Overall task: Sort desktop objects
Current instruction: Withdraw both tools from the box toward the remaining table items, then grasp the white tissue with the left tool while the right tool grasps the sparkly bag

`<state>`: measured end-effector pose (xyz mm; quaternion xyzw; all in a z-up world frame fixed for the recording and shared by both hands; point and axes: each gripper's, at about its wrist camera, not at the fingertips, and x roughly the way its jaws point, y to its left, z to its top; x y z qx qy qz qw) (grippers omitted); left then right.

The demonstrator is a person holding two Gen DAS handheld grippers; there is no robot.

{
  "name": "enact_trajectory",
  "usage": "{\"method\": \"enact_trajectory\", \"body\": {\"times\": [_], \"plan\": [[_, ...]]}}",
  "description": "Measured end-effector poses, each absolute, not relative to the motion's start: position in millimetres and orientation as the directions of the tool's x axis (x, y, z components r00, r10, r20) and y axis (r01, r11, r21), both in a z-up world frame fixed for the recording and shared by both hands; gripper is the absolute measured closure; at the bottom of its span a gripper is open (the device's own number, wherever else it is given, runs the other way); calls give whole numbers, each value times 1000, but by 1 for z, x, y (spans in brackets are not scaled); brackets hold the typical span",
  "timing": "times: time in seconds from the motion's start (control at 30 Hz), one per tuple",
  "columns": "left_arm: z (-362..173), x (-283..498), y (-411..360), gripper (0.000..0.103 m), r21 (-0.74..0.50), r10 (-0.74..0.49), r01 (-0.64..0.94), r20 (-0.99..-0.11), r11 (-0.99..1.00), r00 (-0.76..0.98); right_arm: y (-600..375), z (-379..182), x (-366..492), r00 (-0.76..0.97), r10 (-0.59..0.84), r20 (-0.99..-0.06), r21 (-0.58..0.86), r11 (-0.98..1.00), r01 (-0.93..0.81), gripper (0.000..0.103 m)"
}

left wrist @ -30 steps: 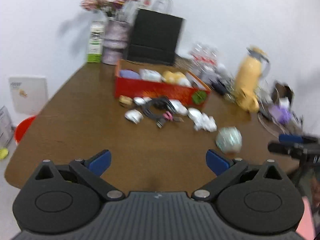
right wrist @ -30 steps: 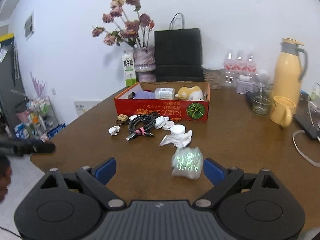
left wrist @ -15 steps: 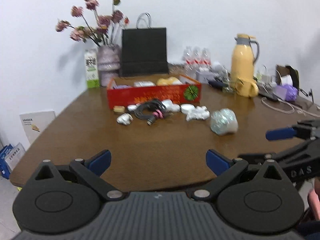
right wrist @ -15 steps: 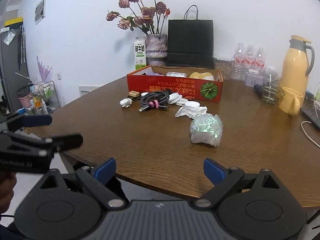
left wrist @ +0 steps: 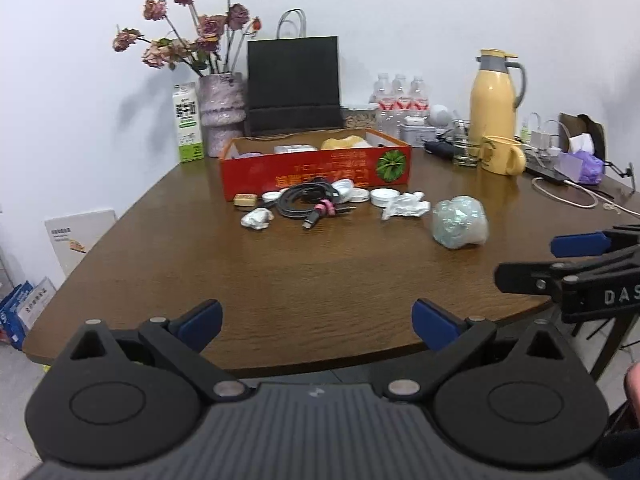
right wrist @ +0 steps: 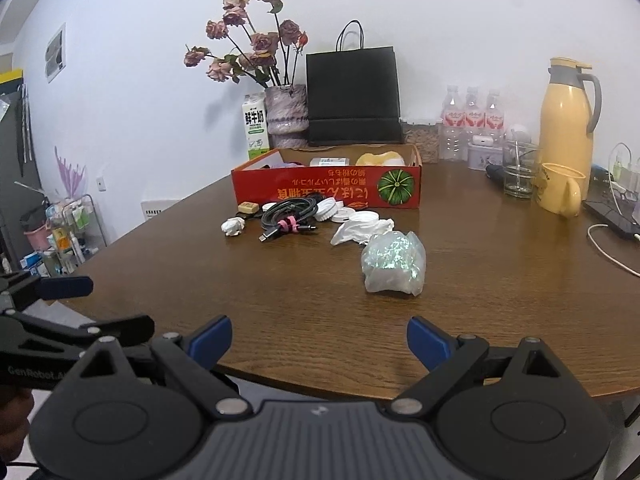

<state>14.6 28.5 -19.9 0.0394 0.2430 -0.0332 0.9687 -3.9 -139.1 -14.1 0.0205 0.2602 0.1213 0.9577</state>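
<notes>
A red cardboard box (left wrist: 316,172) (right wrist: 328,190) stands mid-table with a few items inside. In front of it lie a coiled black cable (left wrist: 308,202) (right wrist: 286,214), several white lids (left wrist: 384,196) (right wrist: 362,216), crumpled white wrappers (left wrist: 258,218) (right wrist: 233,227), a small tan block (left wrist: 245,199) and a shiny crumpled plastic bag (left wrist: 460,222) (right wrist: 394,266). My left gripper (left wrist: 316,320) is open and empty at the table's near edge. My right gripper (right wrist: 318,340) is open and empty, just short of the bag. Each gripper shows from the side in the other's view.
At the back stand a vase of dried roses (right wrist: 286,114), a milk carton (right wrist: 255,126), a black paper bag (right wrist: 354,96), water bottles (right wrist: 472,120), a yellow jug (right wrist: 566,120), a yellow mug (right wrist: 560,188) and a glass (right wrist: 518,174). Cables (right wrist: 608,248) lie at right.
Both grippers have pulled back and lowered toward the table's near edge, so the objects look farther away. Both stay open and empty. The objects have not moved.
</notes>
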Motion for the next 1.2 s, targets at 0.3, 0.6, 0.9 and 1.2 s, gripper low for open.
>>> {"method": "enact_trajectory", "body": {"times": [0.3, 0.6, 0.9, 1.2], "plan": [[-19, 34, 47, 0, 78, 31, 8, -484, 997, 875, -142, -22, 11, 835, 218, -506, 103, 976, -192, 9], [-9, 97, 71, 0, 103, 53, -7, -454, 995, 890, -150, -24, 57, 852, 131, -506, 17, 990, -142, 9], [-21, 203, 95, 24, -27, -65, 60, -548, 998, 834, -165, -42, 127, 821, 122, -557, 104, 992, -76, 18], [-49, 262, 96, 80, -17, -56, 58, -619, 998, 783, -160, -49, 153, 818, 117, -564, 99, 992, -73, 45]]}}
